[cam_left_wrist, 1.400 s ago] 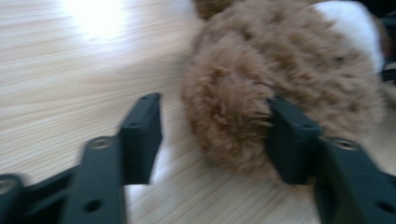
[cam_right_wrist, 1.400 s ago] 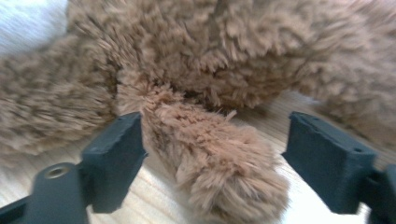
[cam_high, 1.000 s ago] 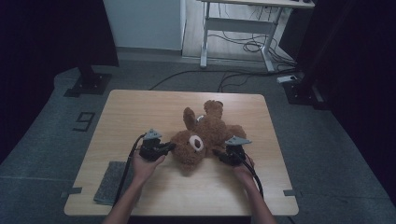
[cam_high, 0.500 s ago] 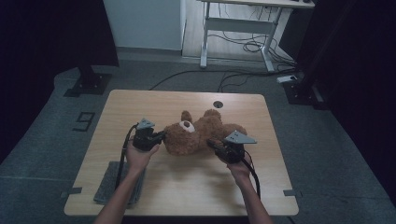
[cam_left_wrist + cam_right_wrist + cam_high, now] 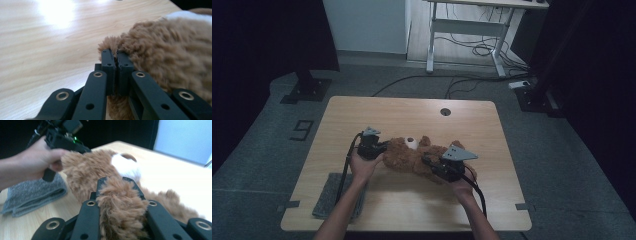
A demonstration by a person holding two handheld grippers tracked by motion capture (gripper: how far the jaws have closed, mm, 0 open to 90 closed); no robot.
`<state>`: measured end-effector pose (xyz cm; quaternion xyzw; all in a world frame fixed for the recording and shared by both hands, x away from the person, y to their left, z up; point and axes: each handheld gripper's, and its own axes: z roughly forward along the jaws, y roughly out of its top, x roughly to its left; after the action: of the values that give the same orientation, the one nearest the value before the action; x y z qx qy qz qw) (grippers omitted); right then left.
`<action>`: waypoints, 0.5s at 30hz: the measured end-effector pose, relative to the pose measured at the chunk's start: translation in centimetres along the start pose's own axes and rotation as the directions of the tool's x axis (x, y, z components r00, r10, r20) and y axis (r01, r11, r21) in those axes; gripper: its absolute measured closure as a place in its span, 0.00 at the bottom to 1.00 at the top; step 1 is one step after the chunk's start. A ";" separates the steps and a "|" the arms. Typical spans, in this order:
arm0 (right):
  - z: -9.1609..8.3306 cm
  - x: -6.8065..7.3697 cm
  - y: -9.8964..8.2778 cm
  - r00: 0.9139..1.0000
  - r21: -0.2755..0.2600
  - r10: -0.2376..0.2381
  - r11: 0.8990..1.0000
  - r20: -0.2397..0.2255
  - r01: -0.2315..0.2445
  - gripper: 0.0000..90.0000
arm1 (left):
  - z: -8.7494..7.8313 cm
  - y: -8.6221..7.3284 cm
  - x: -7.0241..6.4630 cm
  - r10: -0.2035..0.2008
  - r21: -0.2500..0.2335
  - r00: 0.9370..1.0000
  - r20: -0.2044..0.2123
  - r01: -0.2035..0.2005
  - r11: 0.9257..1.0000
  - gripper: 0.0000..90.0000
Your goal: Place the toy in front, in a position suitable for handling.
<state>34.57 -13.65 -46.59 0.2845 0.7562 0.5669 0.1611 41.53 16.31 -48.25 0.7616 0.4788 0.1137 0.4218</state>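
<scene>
A brown teddy bear (image 5: 412,155) lay across the middle of the wooden table (image 5: 412,112) in the high view, its white muzzle up. The left gripper (image 5: 381,148), at the bear's left end, had its jaws pinched shut on a thin tuft of its fur. The right gripper (image 5: 428,161), lower right of centre, was clamped on a thick furry limb. A folded grey cloth (image 5: 328,194) lay at the table's lower left edge.
</scene>
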 end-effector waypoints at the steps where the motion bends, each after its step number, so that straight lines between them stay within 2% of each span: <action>1: 0.3 -0.3 -0.4 1.000 0.008 0.017 1.000 -0.009 -0.017 0.85 | 0.0 -0.3 0.3 -0.010 0.007 1.000 0.001 0.010 1.000 0.96; 4: 0.9 -0.9 -1.1 0.998 0.028 0.054 0.998 -0.026 -0.053 0.85 | 0.0 -1.0 1.1 -0.031 0.013 1.000 0.001 0.031 0.999 0.96; 10: 1.8 -0.3 -1.7 0.999 0.080 0.018 0.997 -0.035 -0.016 0.85 | 0.1 -1.4 1.6 -0.032 0.024 0.999 -0.015 0.032 0.999 0.96; 13: 2.3 -0.1 -2.7 0.998 0.110 0.017 0.994 -0.053 -0.011 0.86 | -0.1 -1.5 1.8 -0.033 0.020 0.999 -0.013 0.033 0.999 0.96; 15: 2.4 -0.4 -3.2 0.998 0.111 0.031 0.994 -0.062 -0.024 0.86 | -0.3 -1.5 1.9 -0.038 0.011 0.999 -0.008 0.038 0.999 0.96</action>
<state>35.42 -12.69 -50.43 0.2850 0.7870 0.5354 0.1131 41.40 18.26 -49.64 0.7542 0.4955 0.1059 0.4176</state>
